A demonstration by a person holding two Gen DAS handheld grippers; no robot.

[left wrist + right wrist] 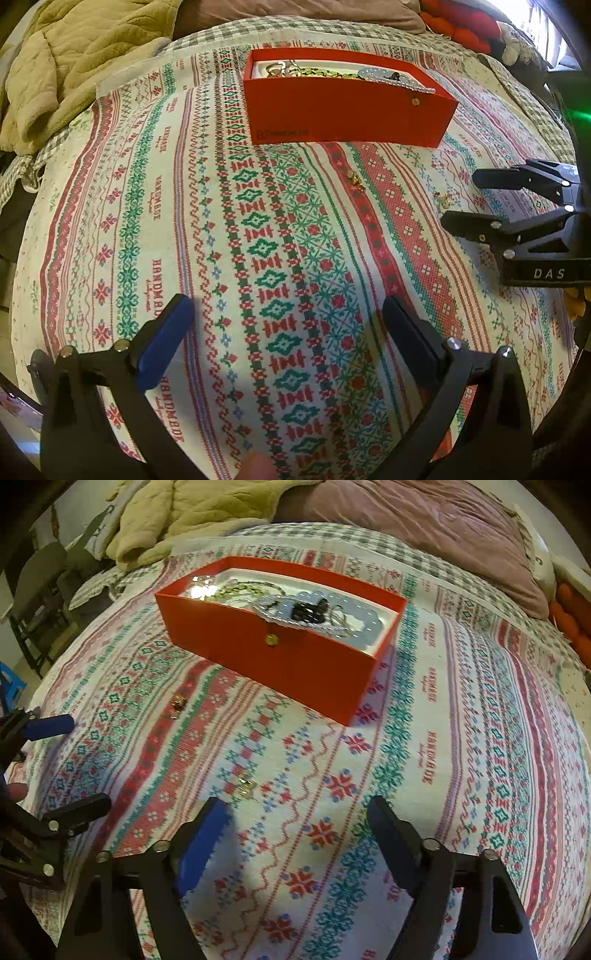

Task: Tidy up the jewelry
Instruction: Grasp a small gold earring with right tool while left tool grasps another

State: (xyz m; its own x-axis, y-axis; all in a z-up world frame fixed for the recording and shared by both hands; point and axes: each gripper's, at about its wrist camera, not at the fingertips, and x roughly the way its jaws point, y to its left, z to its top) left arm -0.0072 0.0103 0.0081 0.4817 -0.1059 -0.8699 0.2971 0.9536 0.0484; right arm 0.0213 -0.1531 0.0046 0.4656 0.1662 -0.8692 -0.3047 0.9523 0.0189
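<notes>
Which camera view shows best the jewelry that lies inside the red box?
The right wrist view. It looks down into the red box, so the jewelry inside shows: beads, chains and a dark piece. The left wrist view meets the box from lower, and only a thin strip of jewelry appears above its front wall.

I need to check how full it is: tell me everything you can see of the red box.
The red box is an open, lidless rectangular carton, apparently cardboard, with a white lining and faint printed lettering on one side wall. It sits flat on the patterned bedspread, untouched by either gripper. Inside lie tangled jewelry pieces: gold items, a green beaded strand, pale beads and something dark. A silvery chain drapes over the front rim, its small gold pendant hanging against the outer wall.
</notes>
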